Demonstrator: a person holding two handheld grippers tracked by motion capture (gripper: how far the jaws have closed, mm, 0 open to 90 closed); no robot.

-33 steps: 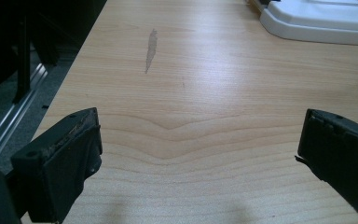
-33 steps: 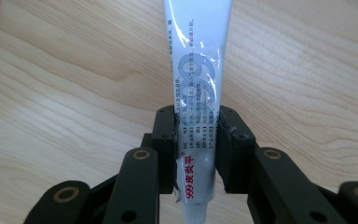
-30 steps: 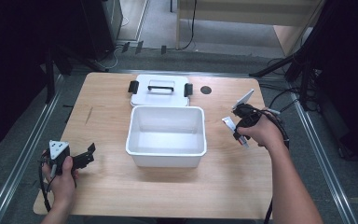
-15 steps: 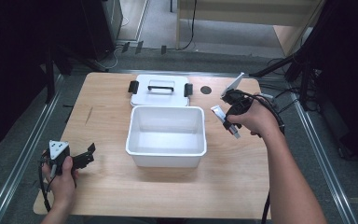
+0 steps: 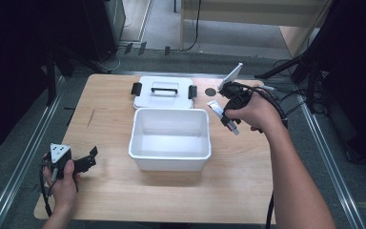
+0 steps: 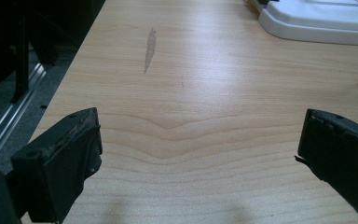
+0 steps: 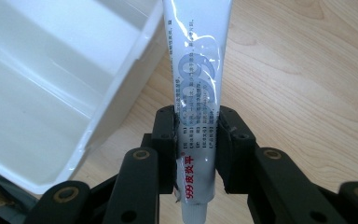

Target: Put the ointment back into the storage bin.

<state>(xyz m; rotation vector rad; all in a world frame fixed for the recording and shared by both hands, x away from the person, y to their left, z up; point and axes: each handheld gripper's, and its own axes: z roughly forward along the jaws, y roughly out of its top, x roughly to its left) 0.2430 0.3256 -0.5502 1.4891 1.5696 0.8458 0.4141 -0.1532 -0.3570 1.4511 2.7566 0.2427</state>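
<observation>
My right gripper (image 5: 227, 116) hangs above the table just right of the white bin (image 5: 169, 157), shut on a white tube (image 5: 215, 108) with grey and red print. In the right gripper view the tube (image 7: 196, 70) stands between the black pads (image 7: 164, 135), gripped near its cap end, with the bin's wall (image 7: 121, 88) to the left below it. My left gripper (image 5: 91, 157) rests at the table's front left, open. In the left gripper view its gap (image 6: 200, 149) holds only bare wood.
The bin's white lid (image 5: 164, 93), with a handle and black latches, lies flat behind the bin; its edge (image 6: 317, 23) lies far off in the left gripper view. A dark round hole (image 5: 211, 91) sits in the tabletop beside the lid. Metal rails run along both table sides.
My right hand has risen and moved left and farther back toward the bin's right rim, with the tube still held. The left hand has stayed put.
</observation>
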